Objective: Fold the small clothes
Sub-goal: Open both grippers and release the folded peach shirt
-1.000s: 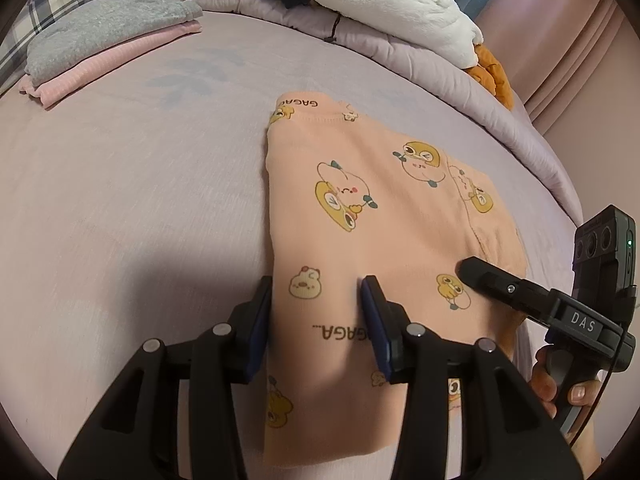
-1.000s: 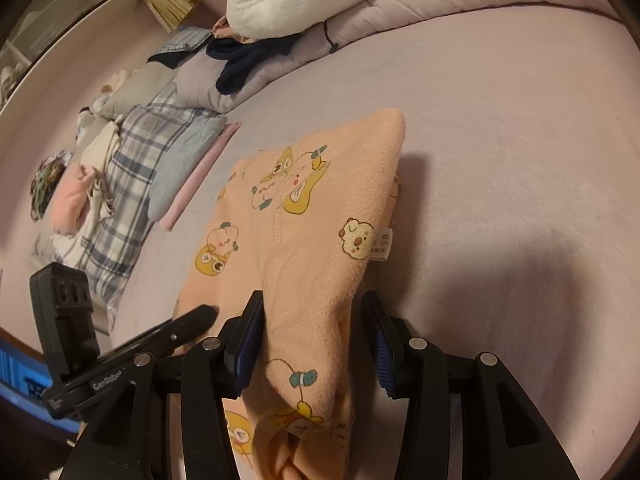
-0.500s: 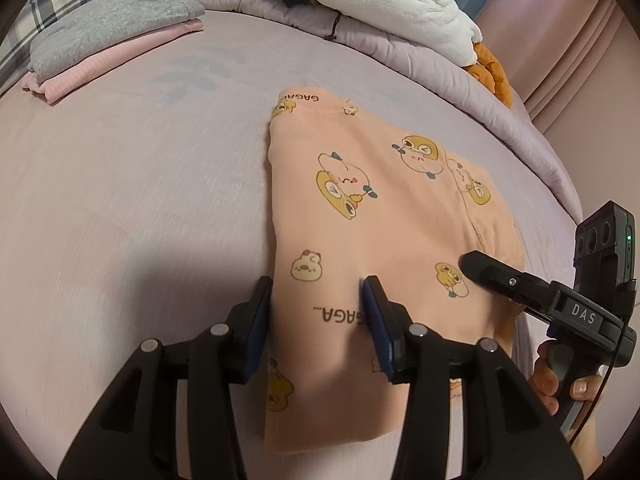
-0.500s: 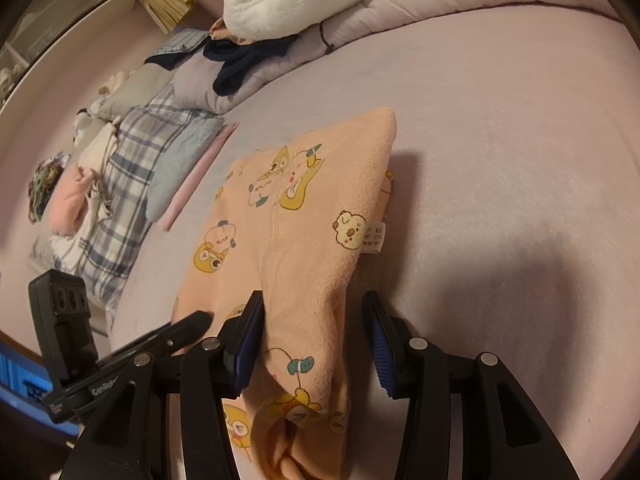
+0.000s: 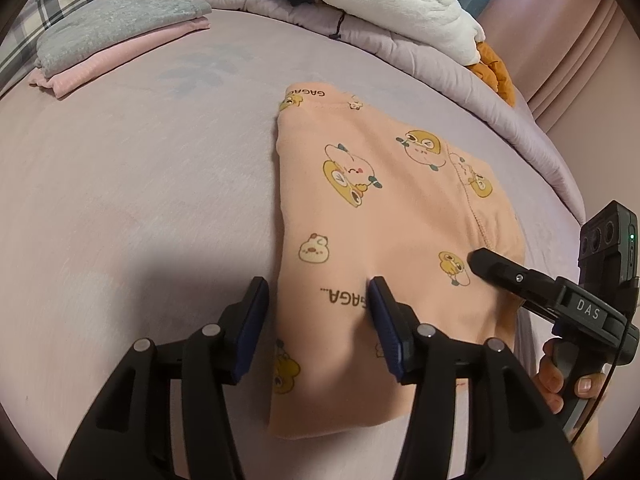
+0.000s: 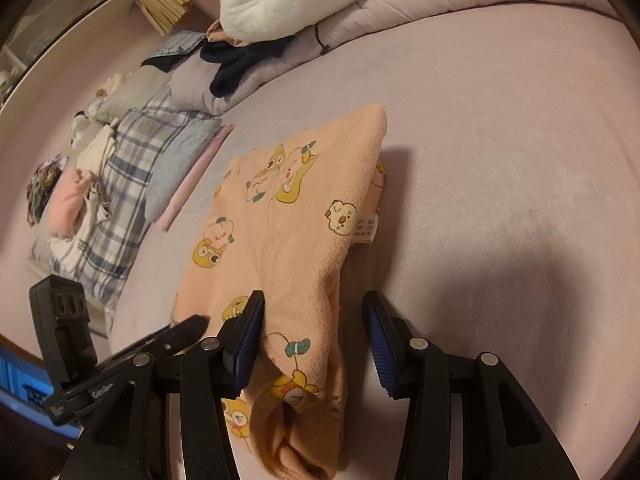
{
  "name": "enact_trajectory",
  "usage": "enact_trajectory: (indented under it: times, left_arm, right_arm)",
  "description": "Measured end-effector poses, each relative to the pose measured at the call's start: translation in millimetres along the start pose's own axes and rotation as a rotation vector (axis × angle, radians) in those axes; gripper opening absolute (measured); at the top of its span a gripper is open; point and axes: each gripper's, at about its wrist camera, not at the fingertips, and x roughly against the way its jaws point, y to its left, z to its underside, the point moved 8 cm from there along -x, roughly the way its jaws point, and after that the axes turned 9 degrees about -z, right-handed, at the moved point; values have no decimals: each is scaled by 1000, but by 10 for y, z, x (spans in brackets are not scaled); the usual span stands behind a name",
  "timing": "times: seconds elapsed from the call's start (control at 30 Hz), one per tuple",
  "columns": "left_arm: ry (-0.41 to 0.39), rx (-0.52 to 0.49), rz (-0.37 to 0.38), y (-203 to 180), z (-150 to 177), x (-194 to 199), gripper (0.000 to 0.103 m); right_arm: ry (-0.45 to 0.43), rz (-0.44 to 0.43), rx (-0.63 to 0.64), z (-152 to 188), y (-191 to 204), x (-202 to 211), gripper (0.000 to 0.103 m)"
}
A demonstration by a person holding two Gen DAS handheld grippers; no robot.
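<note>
Lying folded on the bed (image 5: 140, 200), the peach printed garment (image 5: 380, 216) looks light, soft and floppy, best pinched at its thick near edge, which the half-open left claw (image 5: 318, 312), just widened, and the right claw (image 6: 314, 332) straddle without clamping.

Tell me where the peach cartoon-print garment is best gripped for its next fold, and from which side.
Probably the near hem of the peach garment, one corner per gripper, coming in from the near edge. It lies flat and folded lengthwise on the bed, and both the left gripper and right gripper already straddle that end.
</note>
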Motion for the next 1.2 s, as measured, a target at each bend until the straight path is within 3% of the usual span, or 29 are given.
enact_trajectory:
  times: [0.53,0.7,0.8,1.2]
  left_arm:
    - [-1,-19,-25,15,44,37,54]
    - [-1,-27,-29,18,65,50,54]
    - [0,-26,-29,21,65,50,54]
    - [-7,-31,-39,34,131,101,53]
  right_arm:
    - [10,-17,53,60,199,99,53]
    - [61,46,140,201,263,37,56]
    - [83,149,198,269,221,7,56]
    - [36,186,162,294,82,217,56]
